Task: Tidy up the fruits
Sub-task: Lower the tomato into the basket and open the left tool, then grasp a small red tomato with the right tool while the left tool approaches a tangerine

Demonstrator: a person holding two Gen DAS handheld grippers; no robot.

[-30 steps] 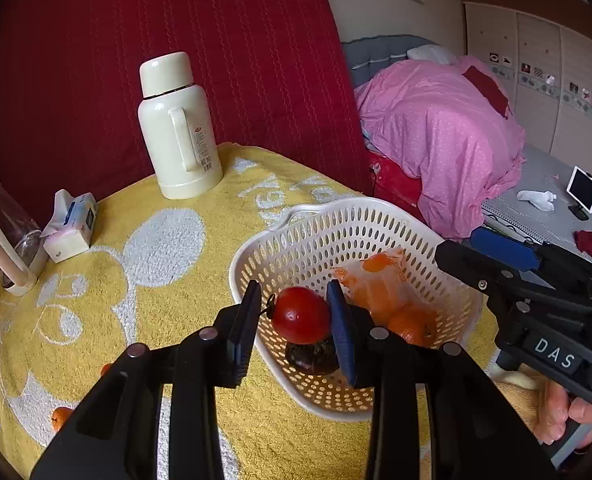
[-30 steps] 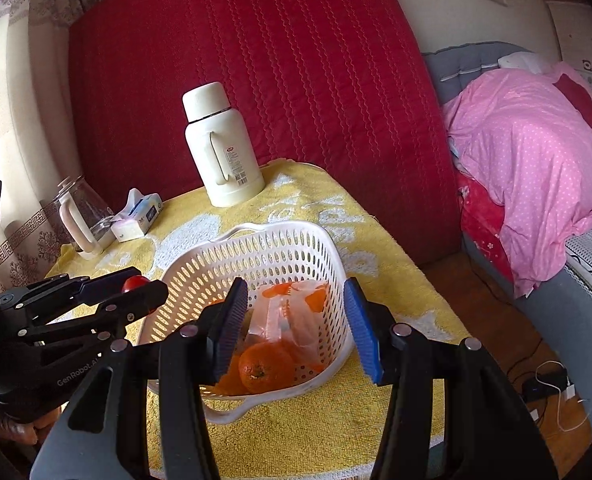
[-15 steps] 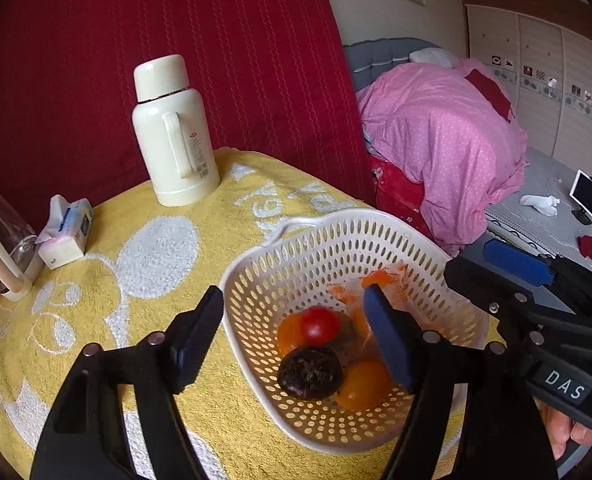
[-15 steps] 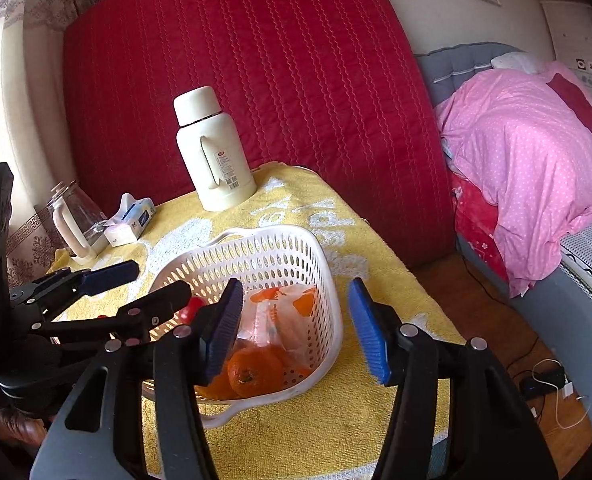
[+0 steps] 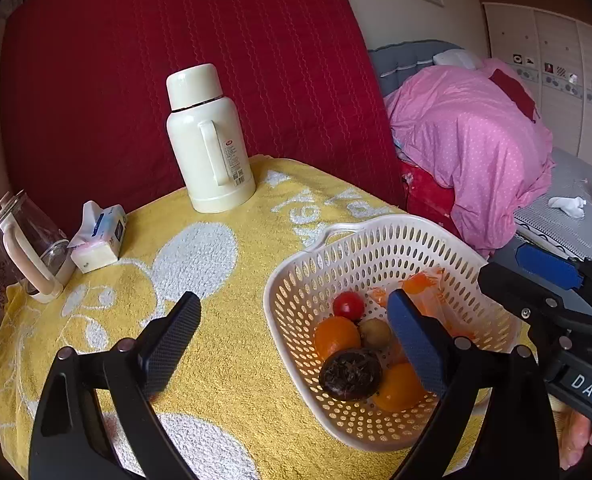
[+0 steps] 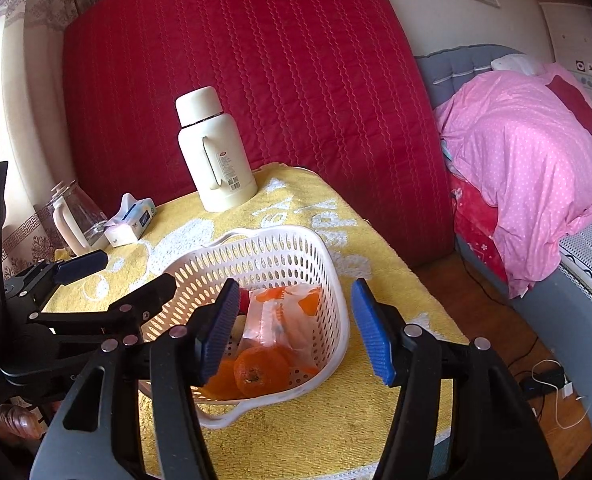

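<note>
A yellow towel (image 5: 224,280) with white shapes covers a table in a bedroom. At the far left stands a glass jug (image 5: 28,248), then a tissue pack (image 5: 100,236), then a cream thermos flask (image 5: 208,140) against a red quilted headboard (image 5: 176,60).

The left gripper (image 5: 292,318) hangs over the near left part of the table. Its jaws have just been opening and now stand spread wide, with nothing between the pads. 1 second ago those jaws pinched a red tomato above the basket; half a second ago the tomato was already down among the fruit.

To the right sits the white perforated basket (image 5: 376,240). The tomato (image 5: 348,305) now lies inside it, toward the back, touching an orange (image 5: 336,336) and just beside a small brown fruit (image 5: 375,333). A dark, rough round fruit (image 5: 350,374) and a second orange (image 5: 398,388) lie nearer the camera. A clear bag of orange pieces (image 6: 284,320) rests against the basket's right side.

The right gripper (image 6: 292,332) hovers at the basket's near right rim, jaws partly spread around the wall, gripping nothing; it has kept its place over the last second.

This drop looks finished. Any fruit left outside the basket is not visible now.

At the far right, a pink quilt (image 5: 468,152) lies on a bed.
</note>
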